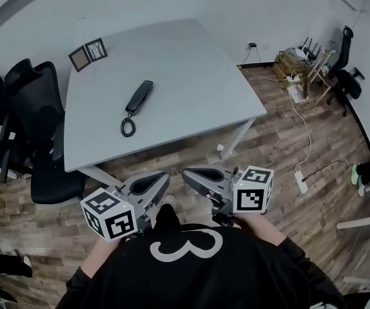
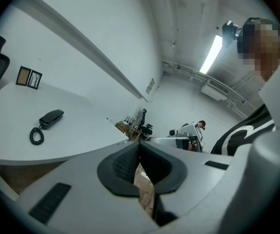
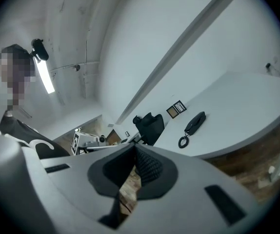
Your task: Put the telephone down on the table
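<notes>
Black telephone (image 1: pixel 138 98) flat on the pale grey table (image 1: pixel 191 69), at roughly 11 o'clock from the body, well apart from both tools; coiled cord (image 1: pixel 128 127) curled at its 6 o'clock end, nearer the table's front edge than the handset itself; task judged as good as done. Left gripper (image 1: pixel 162 180) pressed together on nothing, pads meeting with only floorboards visible behind; right gripper (image 1: pixel 190 174) likewise closed and empty; both held low near the chest at 6 o'clock, off the table. Little to spoil, yet not nothing: reaching in with closed jaws risks hooking the cord and dragging the handset toward the edge; swinging the tools forward risks knocking the table rim; stepping toward 3 o'clock risks catching the white floor cable (image 1: pixel 304 140); backing toward 9 o'clock risks bumping the black chairs (image 1: pixel 24 108).
</notes>
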### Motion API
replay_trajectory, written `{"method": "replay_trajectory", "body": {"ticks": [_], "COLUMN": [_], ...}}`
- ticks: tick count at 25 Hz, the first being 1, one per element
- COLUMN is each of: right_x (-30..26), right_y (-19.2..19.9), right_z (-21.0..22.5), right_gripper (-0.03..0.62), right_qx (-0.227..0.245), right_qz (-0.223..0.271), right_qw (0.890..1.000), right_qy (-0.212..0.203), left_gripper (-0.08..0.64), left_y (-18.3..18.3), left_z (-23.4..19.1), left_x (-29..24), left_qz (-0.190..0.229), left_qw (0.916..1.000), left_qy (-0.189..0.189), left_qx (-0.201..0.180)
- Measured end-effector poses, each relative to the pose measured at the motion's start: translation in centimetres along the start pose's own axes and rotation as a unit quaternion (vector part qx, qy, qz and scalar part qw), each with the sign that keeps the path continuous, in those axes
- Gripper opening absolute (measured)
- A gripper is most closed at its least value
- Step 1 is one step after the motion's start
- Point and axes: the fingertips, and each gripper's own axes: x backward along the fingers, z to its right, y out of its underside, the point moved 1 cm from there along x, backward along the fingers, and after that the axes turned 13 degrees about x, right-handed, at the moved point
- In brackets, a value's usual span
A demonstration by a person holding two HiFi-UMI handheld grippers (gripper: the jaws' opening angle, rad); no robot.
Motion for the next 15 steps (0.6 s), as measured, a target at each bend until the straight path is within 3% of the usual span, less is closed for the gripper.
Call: {"method": "replay_trajectory", "body": {"ticks": [6, 15], "right_x": [1.2, 2.1], "right_y": [1.8, 2.0], "right_z": [-2.6, -4.1], "right_gripper": [0.008, 0.008], "right_qx": [0.006, 0.028], "right_qz": [-0.009, -0.015], "right_qw": [1.0, 0.999], "right_qy": [0.001, 0.024], "left_gripper": [0.012, 0.012], "left_y": [2.3, 2.8], "left_z": [1.4, 2.7], "left_x": [1.0, 2.1], "left_qz": [0.002, 0.012], "left_qw": [0.9999, 0.9998], "left_qy": [0.006, 0.013], "left_qx": [0.009, 0.005]}}
